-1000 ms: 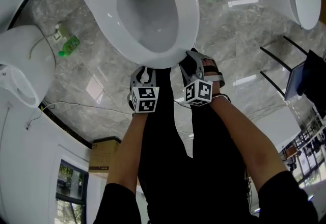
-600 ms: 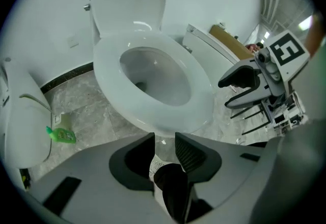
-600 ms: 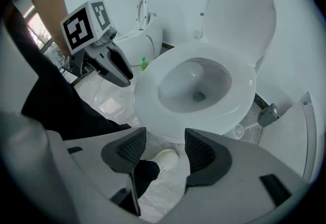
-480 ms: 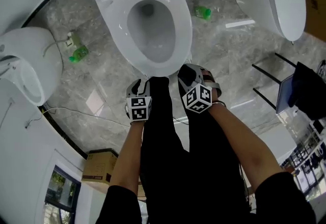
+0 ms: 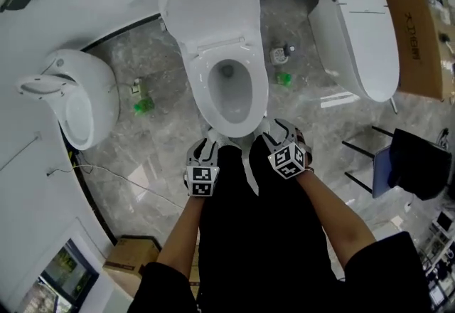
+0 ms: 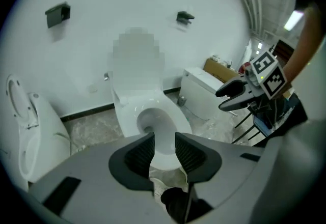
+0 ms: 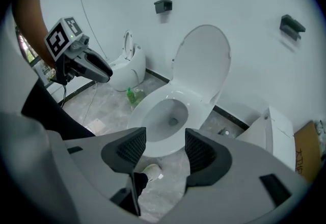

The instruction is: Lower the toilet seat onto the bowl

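While the lid (image 5: 210, 9) stands upright against the wall, the seat (image 5: 232, 126) seems to lie flat on the bowl (image 5: 231, 91), in the upper middle of the head view. The left gripper (image 5: 208, 146) and the right gripper (image 5: 274, 132) hang side by side just below the front edge of the seat, near it but not touching it. The jaws of the left gripper are apart with a narrow gap and hold nothing. The jaws of the right gripper are apart a little wider, also with nothing between them.

At the left, a wide band of grey floor (image 5: 163, 155) with a green bottle (image 5: 142, 105) separates the bowl from a small toilet (image 5: 82, 102). At the right, a closed toilet (image 5: 359, 34) and a black stand (image 5: 366, 162) are well apart from the bowl.
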Demonstrator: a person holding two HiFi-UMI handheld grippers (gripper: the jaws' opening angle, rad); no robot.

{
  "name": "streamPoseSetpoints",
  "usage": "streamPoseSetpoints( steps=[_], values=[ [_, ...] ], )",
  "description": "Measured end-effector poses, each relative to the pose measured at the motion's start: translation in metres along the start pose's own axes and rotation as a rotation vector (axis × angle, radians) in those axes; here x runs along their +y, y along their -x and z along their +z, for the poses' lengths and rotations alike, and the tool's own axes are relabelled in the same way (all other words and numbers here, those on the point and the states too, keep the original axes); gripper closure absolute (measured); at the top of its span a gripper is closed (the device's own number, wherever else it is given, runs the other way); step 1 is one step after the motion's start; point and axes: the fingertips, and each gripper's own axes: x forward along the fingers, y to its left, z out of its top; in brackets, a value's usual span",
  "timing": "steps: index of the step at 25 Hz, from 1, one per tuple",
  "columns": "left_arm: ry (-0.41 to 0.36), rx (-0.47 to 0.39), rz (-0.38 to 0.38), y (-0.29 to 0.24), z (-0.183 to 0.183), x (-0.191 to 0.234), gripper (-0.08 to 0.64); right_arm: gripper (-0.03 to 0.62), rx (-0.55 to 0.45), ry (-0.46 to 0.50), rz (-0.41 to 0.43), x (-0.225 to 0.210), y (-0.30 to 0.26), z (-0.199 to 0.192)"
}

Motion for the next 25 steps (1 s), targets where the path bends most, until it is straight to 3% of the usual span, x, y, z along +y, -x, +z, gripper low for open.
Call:
streamPoseSetpoints(
  steps=[2, 7, 12, 17, 25],
  values=[
    [0.004, -0.064, -0.007, 0.025, 0.032, -0.006, 0.426, 0.359, -0.036, -0.006, -0.022, -0.008, 0.024, 0.02],
    [0.151, -0.234, 0.027, 0.07, 0.096, 0.011, 0.426, 0.359, -0.123, -0.032, -0.063, -0.029, 0.061, 0.068],
    [0.193, -0.314, 0.048, 0.125, 0.125, 0.015, 0.426, 0.358, -0.181, -0.152, -0.086, -0.041, 0.109, 0.107],
    [0.324, -0.436, 0.019, 0.182, 0.169, 0.022, 0.426, 0.346, -0.318, -0.287, -0.128, -0.053, 0.161, 0.176],
    [0.289, -0.677, -0.058, 0.254, 0.267, 0.017, 0.426, 0.347, -0.572, -0.375, -0.144, -0.068, 0.255, 0.274]
  ],
)
